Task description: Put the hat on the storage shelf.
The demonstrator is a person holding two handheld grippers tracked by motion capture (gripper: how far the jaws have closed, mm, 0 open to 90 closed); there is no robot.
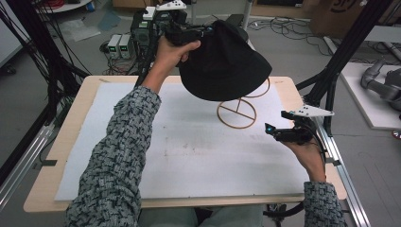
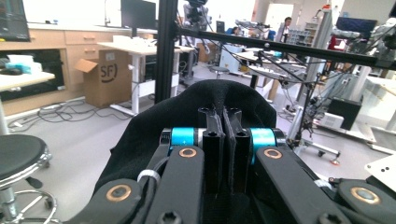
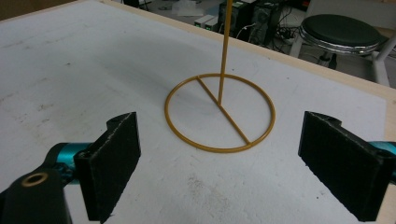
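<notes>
So the biggest thing here is the table (image 1: 71, 142), a wooden top with a white mat (image 1: 189, 156) over most of it; above its far side hangs a black hat (image 1: 222, 59), a floppy bucket-style one, held up in the air over a gold wire stand (image 1: 237, 113); the stand has a round ring base with a bar across it and a thin upright rod, sitting on the mat toward the far right, and a second ring of it peeks out from behind the hat's brim; the left gripper (image 2: 224, 116) is clamped tight on the hat, jaws pressed together with a fold of black fabric pinched between them, the rest of the hat draping around and below the jaws in the left gripper view; the left arm is stretched well forward and raised, patterned grey sleeve, hand wrapped around the gripper at the hat's left edge; the right gripper (image 3: 219, 154) has its jaws spread wide with nothing in them, hovering low over the mat just short of the stand's ring base, which sits between the jaws in the right gripper view; the right hand (image 1: 309, 158) holds it near the table's right edge; a cardboard box (image 2: 105, 74) in the background reads "SF".
</notes>
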